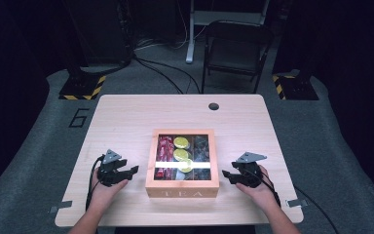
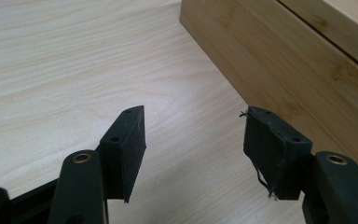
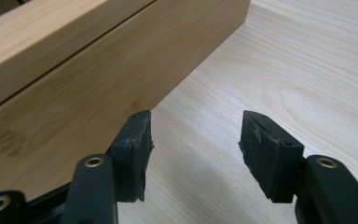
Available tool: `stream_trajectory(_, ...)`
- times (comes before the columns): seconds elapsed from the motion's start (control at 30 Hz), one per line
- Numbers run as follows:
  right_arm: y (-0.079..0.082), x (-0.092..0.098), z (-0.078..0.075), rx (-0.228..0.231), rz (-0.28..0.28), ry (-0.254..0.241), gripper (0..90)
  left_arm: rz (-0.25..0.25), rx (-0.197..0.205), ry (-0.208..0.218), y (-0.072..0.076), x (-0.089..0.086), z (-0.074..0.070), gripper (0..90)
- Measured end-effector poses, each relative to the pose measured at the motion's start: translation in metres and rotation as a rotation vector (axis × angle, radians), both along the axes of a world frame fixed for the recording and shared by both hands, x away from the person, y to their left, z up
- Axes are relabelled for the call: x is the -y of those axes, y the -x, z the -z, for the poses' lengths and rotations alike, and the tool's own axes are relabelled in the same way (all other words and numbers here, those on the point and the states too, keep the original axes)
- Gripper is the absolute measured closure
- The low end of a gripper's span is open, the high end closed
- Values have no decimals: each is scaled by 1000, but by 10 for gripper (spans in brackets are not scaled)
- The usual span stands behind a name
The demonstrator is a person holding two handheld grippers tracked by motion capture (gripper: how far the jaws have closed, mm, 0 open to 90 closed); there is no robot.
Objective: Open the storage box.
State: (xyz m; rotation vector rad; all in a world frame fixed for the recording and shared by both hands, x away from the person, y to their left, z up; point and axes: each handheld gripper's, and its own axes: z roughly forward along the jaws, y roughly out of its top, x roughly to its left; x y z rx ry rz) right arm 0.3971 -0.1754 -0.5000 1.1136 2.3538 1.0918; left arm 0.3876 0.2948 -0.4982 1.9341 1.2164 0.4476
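Note:
A wooden tea box (image 1: 182, 187) with a glass-window lid sits near the table's front middle, lid down; red, yellow-green and dark packets show through the glass. My left gripper (image 1: 132, 172) rests on the table just left of the box, open and empty. My right gripper (image 1: 225, 175) rests just right of it, also open and empty. In the left gripper view the box's side wall (image 2: 279, 65) runs along the right, close to the right fingertip; my left gripper (image 2: 193, 114) holds nothing. In the right gripper view the box wall (image 3: 74, 88) stands beside the left fingertip of my right gripper (image 3: 196, 116).
The light wooden table (image 1: 126, 122) has a round cable hole (image 1: 214, 106) at its back edge. A dark folding chair (image 1: 236, 48) stands behind the table on the grey floor. Cables trail from both grippers toward the front edge.

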Motion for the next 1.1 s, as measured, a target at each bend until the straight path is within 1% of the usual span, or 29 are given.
stream_trajectory(0.03, 1, 0, -1, -3, 1, 3, 435, -3, 5, 1, 0, 0, -1, 391)
stream_trajectory(0.07, 1, 1, -2, -10, 8, -1, 434, 2, -2, 8, 1, -1, -1, 400)
stream_trajectory(0.1, 2, 1, -3, -15, 12, -17, 434, 4, -7, 10, 1, -1, -2, 407)
stream_trajectory(0.13, 2, 1, -3, -16, 15, -20, 434, 2, -10, 14, 1, -1, -2, 420)
stream_trajectory(0.17, 2, 2, -5, -19, 6, -19, 435, 8, -19, 13, 2, -1, -3, 430)
stream_trajectory(0.23, 3, 1, -7, -12, -1, -26, 439, 17, -25, 9, 3, -1, -6, 436)
stream_trajectory(0.3, 4, 1, -9, -18, -3, -29, 439, 16, -29, 25, 4, -1, -9, 442)
stream_trajectory(0.33, 4, 1, -10, -10, -12, -21, 441, 9, -25, 30, 4, 0, -10, 443)
stream_trajectory(0.37, 5, -2, -13, 4, -8, -13, 442, 21, -22, 29, 5, 1, -15, 447)
stream_trajectory(0.43, 6, -3, -15, 6, -11, -14, 442, 24, -19, 27, 6, 2, -18, 452)
stream_trajectory(0.47, 6, -4, -19, 22, -23, -8, 445, 29, -13, 29, 6, 3, -20, 463)
stream_trajectory(0.53, 6, -5, -21, 21, -23, -11, 446, 45, -12, 35, 7, 5, -25, 477)
stream_trajectory(0.57, 6, -6, -24, 15, -23, -12, 450, 55, -9, 27, 7, 7, -28, 478)
stream_trajectory(0.63, 6, -7, -28, 11, -37, -19, 478, 61, -5, 24, 7, 8, -31, 481)
stream_trajectory(0.67, 6, -7, -28, 11, -37, -19, 478, 62, -2, 23, 8, 9, -34, 481)
stream_trajectory(0.7, 6, -8, -30, 9, -45, -16, 479, 58, -1, 31, 8, 10, -36, 481)
stream_trajectory(0.73, 7, -9, -32, 12, -40, -22, 483, 59, 3, 37, 9, 10, -38, 481)
stream_trajectory(0.8, 9, -11, -35, 18, -46, -12, 483, 69, 8, 46, 9, 10, -43, 481)
stream_trajectory(0.87, 11, -13, -39, 45, -64, 2, 483, 71, 13, 50, 11, 11, -47, 479)
stream_trajectory(0.93, 14, -15, -44, 48, -49, 5, 503, 82, 17, 56, 13, 11, -51, 479)
stream_trajectory(1.0, 16, -14, -49, 44, -37, 6, 516, 87, 20, 60, 15, 13, -54, 480)
stream_trajectory(1.07, 18, -14, -52, 29, -25, -25, 523, 92, 26, 60, 17, 15, -56, 481)
stream_trajectory(1.1, 19, -15, -54, 21, -29, -25, 522, 93, 34, 58, 18, 16, -57, 482)
